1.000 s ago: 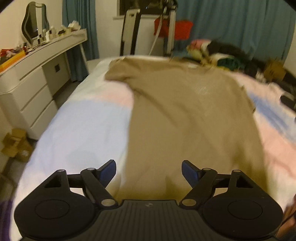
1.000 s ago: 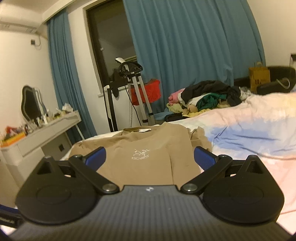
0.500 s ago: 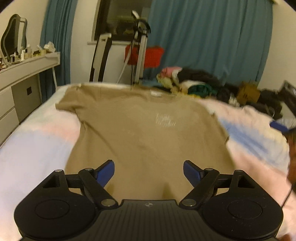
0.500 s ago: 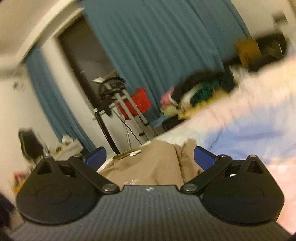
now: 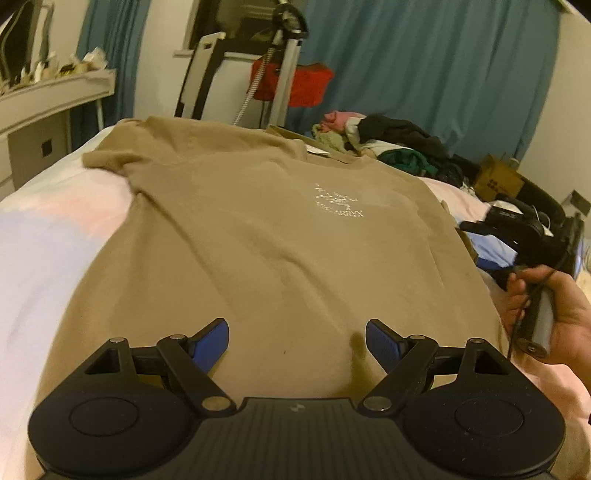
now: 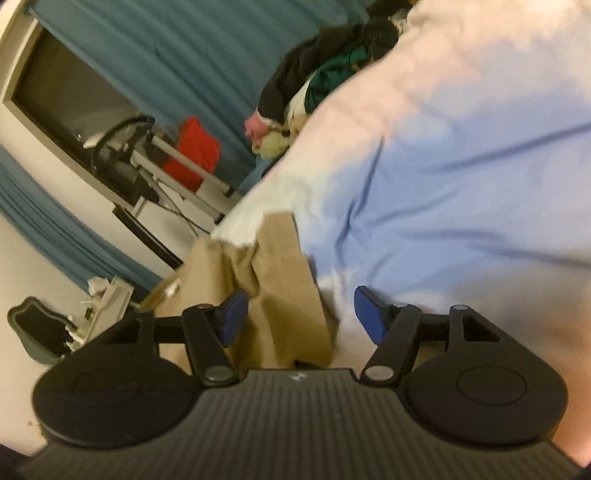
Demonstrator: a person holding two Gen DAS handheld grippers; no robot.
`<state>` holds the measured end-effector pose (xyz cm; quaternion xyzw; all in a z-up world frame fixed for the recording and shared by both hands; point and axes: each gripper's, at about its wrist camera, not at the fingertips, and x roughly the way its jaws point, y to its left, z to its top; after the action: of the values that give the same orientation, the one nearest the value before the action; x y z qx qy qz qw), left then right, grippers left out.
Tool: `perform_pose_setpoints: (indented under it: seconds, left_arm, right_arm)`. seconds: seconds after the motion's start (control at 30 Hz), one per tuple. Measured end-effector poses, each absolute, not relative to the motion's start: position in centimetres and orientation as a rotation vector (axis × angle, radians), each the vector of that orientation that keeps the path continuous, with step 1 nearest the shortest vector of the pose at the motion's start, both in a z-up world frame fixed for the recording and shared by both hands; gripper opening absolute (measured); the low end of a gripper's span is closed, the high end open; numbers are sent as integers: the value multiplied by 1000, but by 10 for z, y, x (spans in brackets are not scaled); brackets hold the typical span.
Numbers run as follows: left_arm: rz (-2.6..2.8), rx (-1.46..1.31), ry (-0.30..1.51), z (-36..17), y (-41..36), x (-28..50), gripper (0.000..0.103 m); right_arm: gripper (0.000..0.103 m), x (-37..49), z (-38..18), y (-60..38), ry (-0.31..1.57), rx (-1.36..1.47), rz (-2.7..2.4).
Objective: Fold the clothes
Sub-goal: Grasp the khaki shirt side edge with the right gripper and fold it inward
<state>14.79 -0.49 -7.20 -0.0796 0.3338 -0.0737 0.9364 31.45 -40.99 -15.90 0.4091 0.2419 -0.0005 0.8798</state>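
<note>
Tan cotton, the T-shirt (image 5: 258, 236) lies spread flat, print up, on the pastel bed cover (image 5: 40, 240). The left gripper (image 5: 297, 338) hovers over the shirt's lower hem, fingers spread apart. The right gripper (image 6: 297, 314), tilted and likewise spread, holds nothing, with the shirt's crumpled sleeve (image 6: 280, 280) between its fingers.

This is a bedroom in a home. A bed (image 5: 44, 236) with a pastel pink, blue and white cover fills the near part of the scene. Teal curtains (image 5: 424, 74) hang along the far wall beside a dark window (image 5: 229, 22). At the far left stands a white dressing table (image 5: 48, 107) crowded with small items. A heap of loose clothes (image 5: 384, 140) lies at the far side of the bed, near a cardboard box (image 5: 496, 179).
</note>
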Motion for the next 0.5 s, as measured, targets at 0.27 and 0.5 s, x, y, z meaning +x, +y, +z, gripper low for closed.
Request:
perform_pose_setpoints:
  seconds: [0.27,0.5]
  left_arm:
    - [-174,-133,671,-85,-8,151,83]
    - [-178,-148,641,-74,-4,137,83]
  right_arm:
    - [7,311,-145,-390,446,767,35]
    - [6,281,-114,-434,289,781,-126]
